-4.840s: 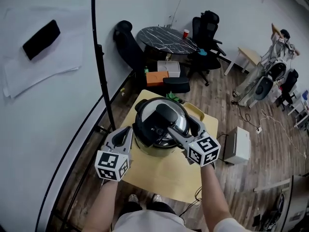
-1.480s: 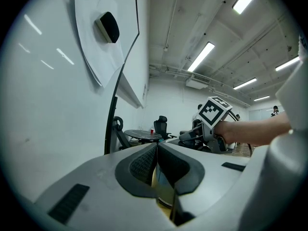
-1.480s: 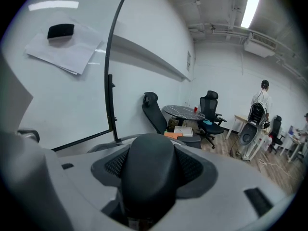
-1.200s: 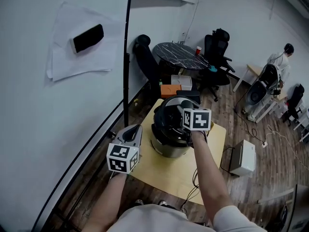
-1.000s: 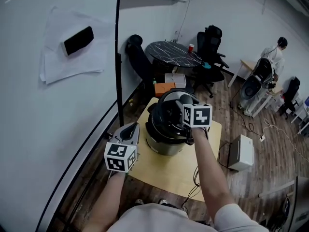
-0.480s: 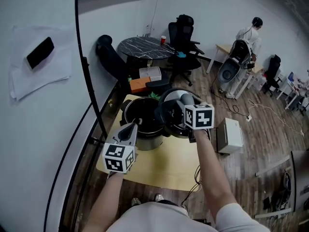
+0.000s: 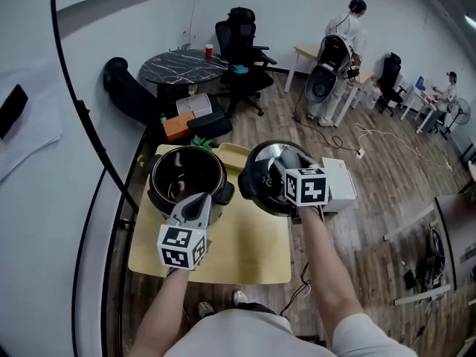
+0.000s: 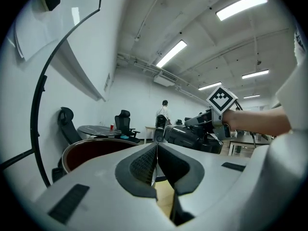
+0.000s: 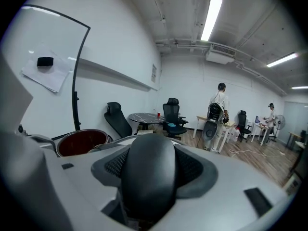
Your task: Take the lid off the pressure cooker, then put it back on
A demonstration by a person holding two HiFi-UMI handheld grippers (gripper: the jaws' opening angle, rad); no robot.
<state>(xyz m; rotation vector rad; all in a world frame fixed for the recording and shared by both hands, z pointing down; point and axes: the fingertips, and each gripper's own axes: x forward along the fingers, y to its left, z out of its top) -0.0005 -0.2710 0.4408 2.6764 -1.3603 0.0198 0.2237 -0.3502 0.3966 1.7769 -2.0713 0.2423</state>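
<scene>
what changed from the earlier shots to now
The right gripper, shut on the lid, lifted it off the pressure cooker and carried it to the person's right, so the pressure cooker now stands open. The left gripper stays beside the pressure cooker, jaws together and empty. The pressure cooker stays on the yellow table.

Open pot mouth clear above, lid off to its right
</scene>
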